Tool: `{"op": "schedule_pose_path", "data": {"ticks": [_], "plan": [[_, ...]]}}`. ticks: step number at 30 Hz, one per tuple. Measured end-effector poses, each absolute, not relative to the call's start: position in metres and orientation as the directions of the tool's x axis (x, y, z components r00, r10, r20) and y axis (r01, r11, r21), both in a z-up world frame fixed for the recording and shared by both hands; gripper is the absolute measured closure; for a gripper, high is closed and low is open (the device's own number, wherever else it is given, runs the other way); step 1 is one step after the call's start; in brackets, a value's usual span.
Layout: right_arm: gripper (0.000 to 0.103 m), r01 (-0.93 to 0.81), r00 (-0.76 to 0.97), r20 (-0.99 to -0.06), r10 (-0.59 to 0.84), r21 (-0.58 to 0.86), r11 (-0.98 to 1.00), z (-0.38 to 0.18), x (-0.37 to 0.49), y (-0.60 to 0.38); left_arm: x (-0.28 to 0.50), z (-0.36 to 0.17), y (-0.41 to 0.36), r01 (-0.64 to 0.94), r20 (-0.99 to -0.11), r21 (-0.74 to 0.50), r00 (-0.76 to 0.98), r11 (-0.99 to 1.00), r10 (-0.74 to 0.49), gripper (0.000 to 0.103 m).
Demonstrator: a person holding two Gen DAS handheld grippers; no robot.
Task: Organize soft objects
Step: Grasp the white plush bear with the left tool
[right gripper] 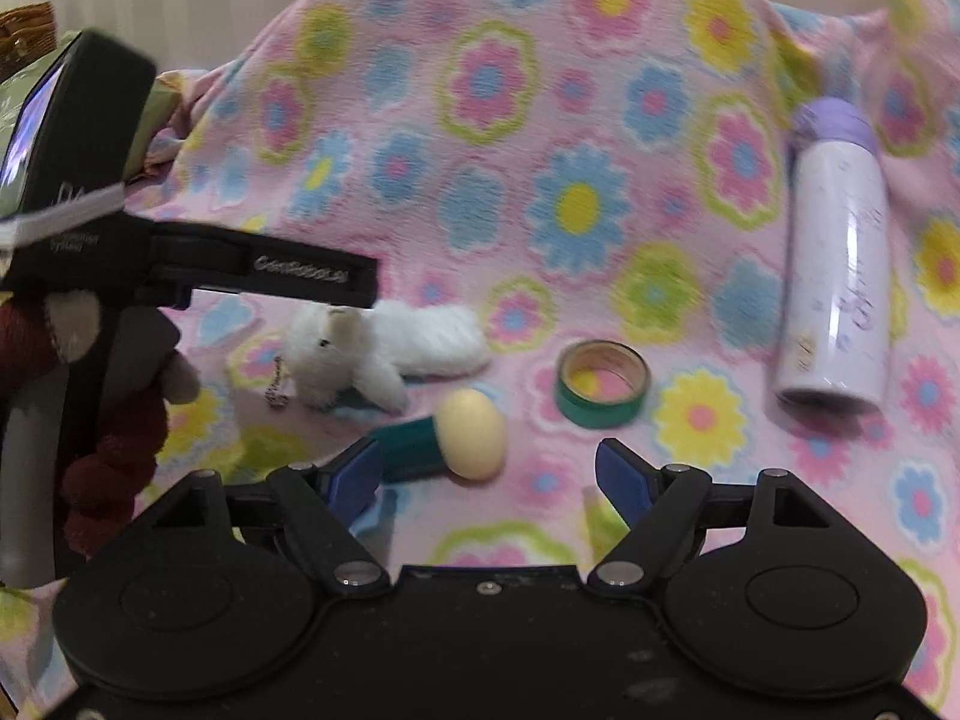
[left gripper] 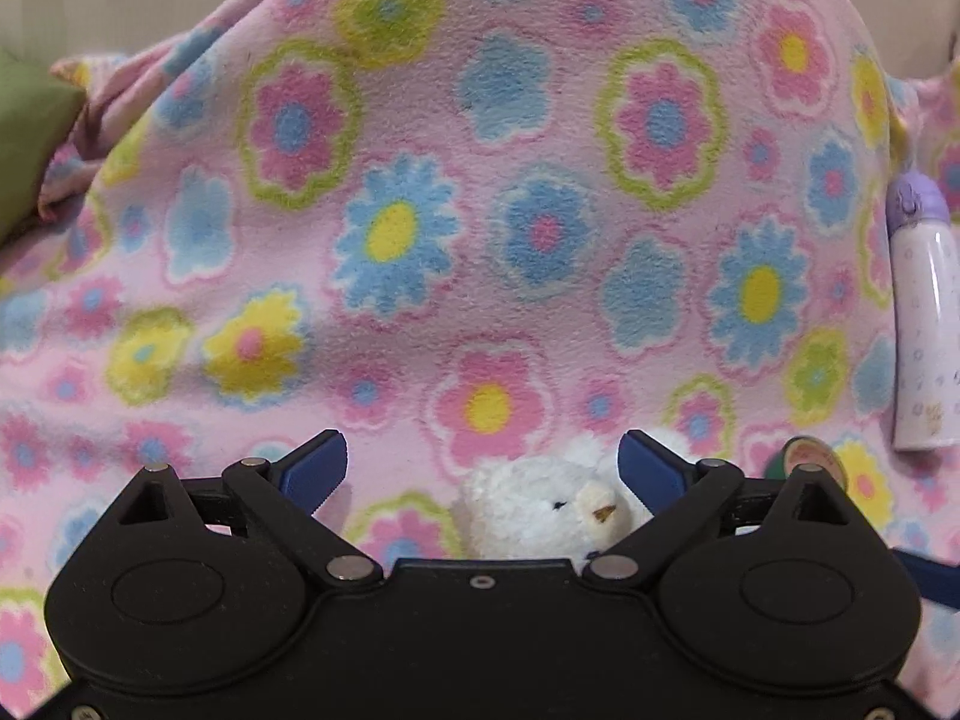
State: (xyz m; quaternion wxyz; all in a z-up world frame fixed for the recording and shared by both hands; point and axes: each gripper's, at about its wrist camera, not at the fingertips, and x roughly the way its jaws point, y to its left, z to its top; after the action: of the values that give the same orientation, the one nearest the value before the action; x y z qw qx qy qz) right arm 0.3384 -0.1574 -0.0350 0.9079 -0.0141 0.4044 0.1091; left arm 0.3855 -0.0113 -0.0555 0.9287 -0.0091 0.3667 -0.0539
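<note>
A small white plush animal (left gripper: pixel 552 504) lies on the pink flowered blanket (left gripper: pixel 480 180). My left gripper (left gripper: pixel 483 459) is open just above it, the plush low between the blue fingertips, nearer the right one. In the right wrist view the same plush (right gripper: pixel 366 354) lies under the left gripper's body (right gripper: pixel 264 270). My right gripper (right gripper: pixel 487 471) is open and empty, just behind a beige-headed, teal-handled sponge applicator (right gripper: pixel 462 435). A dark red and grey plush (right gripper: pixel 114 420) sits at the left edge.
A white bottle with a purple cap (right gripper: pixel 834 258) lies on the blanket at the right; it also shows in the left wrist view (left gripper: pixel 921 312). A green tape roll (right gripper: pixel 603 384) lies between bottle and plush. A green cushion (left gripper: pixel 24 132) is far left.
</note>
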Motion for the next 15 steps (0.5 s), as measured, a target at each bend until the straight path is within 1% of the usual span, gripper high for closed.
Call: {"op": "schedule_pose_path", "data": {"ticks": [2,6,10,13,15], "plan": [[0.025,-0.219,0.648,-0.738,0.187,0.055,0.974,-0.038,0.343,-0.152,0.389,-0.053,-0.007,0.082,-0.693,-0.094,0.710,0.992,-0.124,0.008],[0.025,-0.240,0.639,-0.746,0.188,0.039,0.970,-0.044,0.352,-0.149,0.391,-0.050,-0.004,0.067,-0.712,-0.124,0.689,0.990,-0.136,0.009],[0.025,-0.257,0.637,-0.747,0.193,0.031,0.966,-0.048,0.360,-0.146,0.393,-0.049,-0.003,0.072,-0.726,-0.133,0.672,0.988,-0.147,0.009],[0.029,-0.262,0.633,-0.747,0.201,0.037,0.964,-0.049,0.361,-0.146,0.391,-0.049,-0.003,0.076,-0.733,-0.128,0.664,0.989,-0.146,0.009],[0.028,-0.263,0.634,-0.746,0.205,0.041,0.964,-0.050,0.361,-0.146,0.389,-0.049,-0.004,0.082,-0.737,-0.125,0.659,0.989,-0.148,0.009]]}}
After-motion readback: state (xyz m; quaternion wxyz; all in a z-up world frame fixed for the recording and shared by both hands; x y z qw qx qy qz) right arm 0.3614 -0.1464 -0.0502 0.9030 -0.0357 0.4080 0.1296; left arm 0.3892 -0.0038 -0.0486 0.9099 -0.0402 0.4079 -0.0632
